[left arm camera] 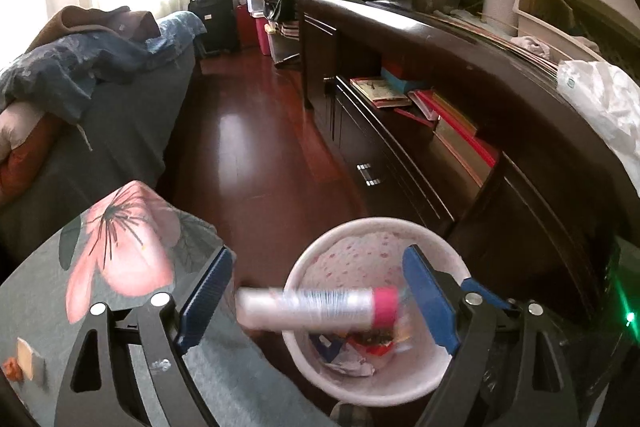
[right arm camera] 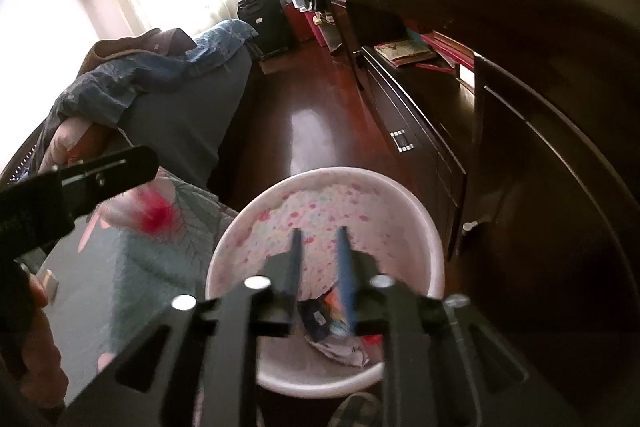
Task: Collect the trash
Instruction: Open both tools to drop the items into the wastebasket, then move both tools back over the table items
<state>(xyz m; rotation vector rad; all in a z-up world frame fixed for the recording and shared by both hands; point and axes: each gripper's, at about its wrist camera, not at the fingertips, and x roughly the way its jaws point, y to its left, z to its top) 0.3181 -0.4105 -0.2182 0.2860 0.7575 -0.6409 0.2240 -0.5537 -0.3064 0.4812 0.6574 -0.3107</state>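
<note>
Left wrist view looks down past the left gripper (left arm camera: pixel 316 301), whose jaws stand wide apart with a blurred clear bottle (left arm camera: pixel 312 309) lying crosswise between them, its pink cap (left arm camera: pixel 385 307) toward the right-hand jaw. Neither pad presses on it. Just beyond and below the jaws sits the white bin (left arm camera: pixel 360 391), wrappers and crumpled paper (left arm camera: pixel 352 351) in its bottom; the bottle hangs over its near-left rim. To the left of the jaws lies a floral bedcover (left arm camera: pixel 120 259).

From the right wrist, the right gripper (right arm camera: pixel 319 267) has its jaws parted only a little, with nothing between them, poised above the bin's mouth. The same bottle shows as a red-and-pale smear (right arm camera: pixel 148 215) off to the left of those jaws, under the other gripper's black frame.
</note>
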